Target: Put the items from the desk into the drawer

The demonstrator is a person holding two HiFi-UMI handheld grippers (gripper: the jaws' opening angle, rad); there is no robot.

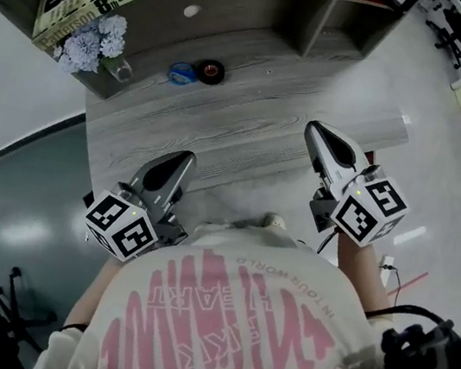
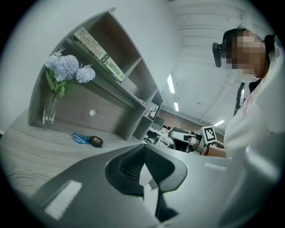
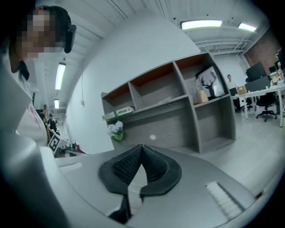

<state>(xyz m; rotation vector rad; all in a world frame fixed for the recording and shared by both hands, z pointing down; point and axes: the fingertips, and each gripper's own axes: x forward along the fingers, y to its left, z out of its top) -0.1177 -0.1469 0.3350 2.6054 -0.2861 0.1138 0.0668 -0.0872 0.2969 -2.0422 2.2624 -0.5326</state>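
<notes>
**Both grippers empty, desk items sitting at the back of the table**

Head view first. The left gripper [image 1: 186, 158] and the right gripper [image 1: 312, 130] hover in the lower half of the frame over the near edge of the table [image 1: 248, 130], both noses aimed toward the top of the picture. Neither carries anything, so this reads as a ready pose ahead of a first pick. The black tape roll [image 1: 212, 71] sits upper left of centre, just beside a blue item [image 1: 180, 73] and well apart from both grippers. The roll lies flat with its hole facing up. Being round, it has no long axis of its own, though the pair lines up left to right across the frame. Flowers in a vase [image 1: 92, 42] stand further left. Above the items, a white knob [image 1: 191, 11] marks a panel, probably the drawer front, and it looks shut.

Over to the left gripper view. The fingers are pressed tip to tip with nothing between them. The roll and the blue item show at middle left, out ahead on the table.

Right gripper view now. These fingers are closed and empty as well. The camera looks at the shelving and the knob, and the gripper's own body hides the items.
</notes>
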